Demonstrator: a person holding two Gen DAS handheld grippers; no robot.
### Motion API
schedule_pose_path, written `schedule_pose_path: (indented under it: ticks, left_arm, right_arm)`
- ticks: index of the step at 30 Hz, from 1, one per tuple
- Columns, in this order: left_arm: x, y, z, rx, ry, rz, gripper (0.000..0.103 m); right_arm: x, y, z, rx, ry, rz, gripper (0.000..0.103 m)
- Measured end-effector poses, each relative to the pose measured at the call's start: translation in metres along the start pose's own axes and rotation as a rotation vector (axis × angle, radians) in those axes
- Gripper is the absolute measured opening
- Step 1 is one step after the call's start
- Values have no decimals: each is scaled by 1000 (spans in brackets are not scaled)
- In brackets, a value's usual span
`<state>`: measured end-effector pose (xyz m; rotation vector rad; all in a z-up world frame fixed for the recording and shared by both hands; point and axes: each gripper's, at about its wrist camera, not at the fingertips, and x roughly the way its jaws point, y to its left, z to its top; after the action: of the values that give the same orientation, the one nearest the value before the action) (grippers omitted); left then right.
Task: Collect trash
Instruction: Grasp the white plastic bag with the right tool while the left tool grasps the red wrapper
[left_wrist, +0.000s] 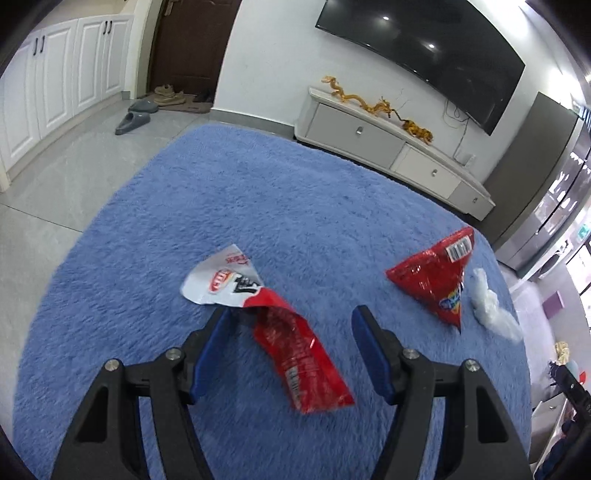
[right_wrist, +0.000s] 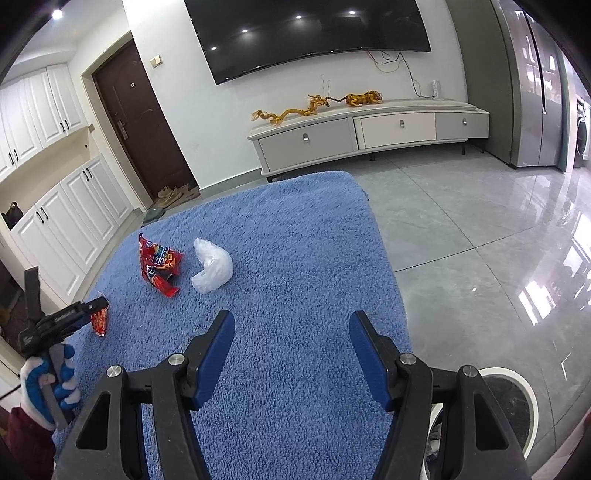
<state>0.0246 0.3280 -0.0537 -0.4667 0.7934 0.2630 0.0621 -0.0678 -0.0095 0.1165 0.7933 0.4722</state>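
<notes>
The left gripper (left_wrist: 291, 314) has its fingers apart, straddling the red-and-white snack wrapper (left_wrist: 266, 317) at centre frame on the blue-carpeted bench (left_wrist: 184, 206); closing askew could snag pile or let the slick foil slip. The right gripper (right_wrist: 291, 321), fingers apart, holds nothing.

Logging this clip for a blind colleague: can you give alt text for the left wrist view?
The open left gripper hangs over a red-and-white snack wrapper lying on a blue shaggy rug, not gripping it. To the right lie a red snack bag and a crumpled white plastic bag; a TV cabinet stands behind.
</notes>
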Motion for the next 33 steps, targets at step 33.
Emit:
schedule_pose_path:
  ticks: [33]
  left_arm:
    - [60, -131, 31, 84, -1, -46, 79]
  right_arm:
    - [55, 21, 23, -94, 67, 72, 62]
